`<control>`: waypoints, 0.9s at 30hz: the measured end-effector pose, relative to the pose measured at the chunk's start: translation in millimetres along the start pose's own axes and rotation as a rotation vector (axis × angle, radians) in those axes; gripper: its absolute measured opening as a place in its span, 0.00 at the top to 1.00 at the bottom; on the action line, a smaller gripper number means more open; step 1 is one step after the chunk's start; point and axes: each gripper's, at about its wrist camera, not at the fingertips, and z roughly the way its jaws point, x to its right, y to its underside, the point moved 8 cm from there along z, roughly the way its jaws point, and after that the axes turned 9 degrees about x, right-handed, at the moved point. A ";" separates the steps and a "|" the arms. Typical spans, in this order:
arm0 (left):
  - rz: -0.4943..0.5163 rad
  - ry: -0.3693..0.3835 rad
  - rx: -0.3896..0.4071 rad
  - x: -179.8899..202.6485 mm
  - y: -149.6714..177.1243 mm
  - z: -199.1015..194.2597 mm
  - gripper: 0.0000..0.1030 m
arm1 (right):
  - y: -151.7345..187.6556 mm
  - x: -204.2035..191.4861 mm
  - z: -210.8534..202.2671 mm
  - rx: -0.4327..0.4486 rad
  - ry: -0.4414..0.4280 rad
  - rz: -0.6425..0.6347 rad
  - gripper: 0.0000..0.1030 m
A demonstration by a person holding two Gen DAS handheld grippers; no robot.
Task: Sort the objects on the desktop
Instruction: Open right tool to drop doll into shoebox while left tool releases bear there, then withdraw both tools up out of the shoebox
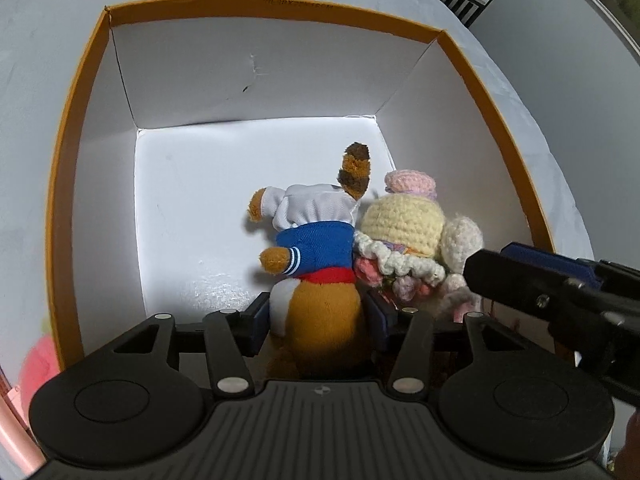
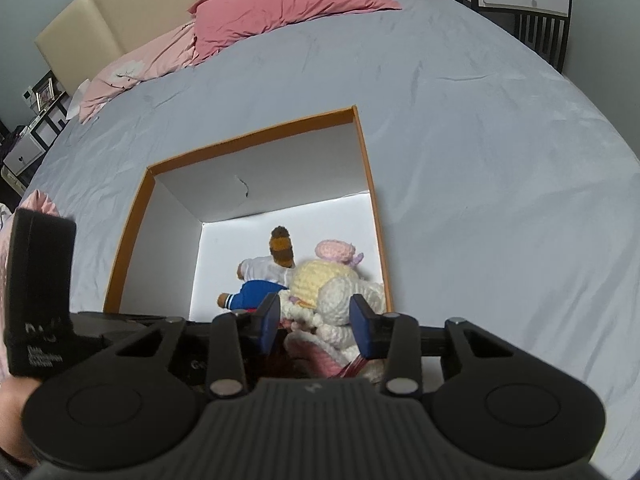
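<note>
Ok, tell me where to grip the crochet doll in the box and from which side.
Grip the crochet doll across its soft white body below the yellow head, coming from above through the open top of the box. It lies close to the right wall and against the fox plush, so side approaches look blocked. The right gripper already straddles that part.

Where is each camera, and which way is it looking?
Left wrist: sits on the left tongs, looks down into the box at the fox they grip; the right tongs' finger shows at right.
Right wrist: sits on the right tongs, higher, looks over the doll they grip toward the bed.
Both show box, fox and doll.
</note>
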 end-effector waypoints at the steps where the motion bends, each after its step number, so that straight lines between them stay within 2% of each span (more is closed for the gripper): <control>1: 0.004 -0.003 0.008 0.4 -0.8 -2.2 0.43 | 1.0 0.0 -0.6 -0.001 0.000 -0.004 0.60; 13: 0.080 -0.054 0.185 10.2 -8.4 -72.3 0.41 | 9.1 -3.9 -19.3 0.008 -0.014 -0.023 0.60; 19: 0.080 -0.080 0.289 0.7 -8.3 -120.4 0.41 | 11.1 -25.3 -38.9 0.099 -0.051 -0.078 0.60; 25: 0.100 -0.131 0.334 -19.2 5.5 -159.5 0.41 | 16.0 -68.6 -64.8 0.225 -0.159 -0.139 0.60; 27: 0.097 -0.150 0.340 -29.0 10.3 -171.8 0.41 | 19.5 -83.0 -67.1 0.229 -0.167 -0.166 0.60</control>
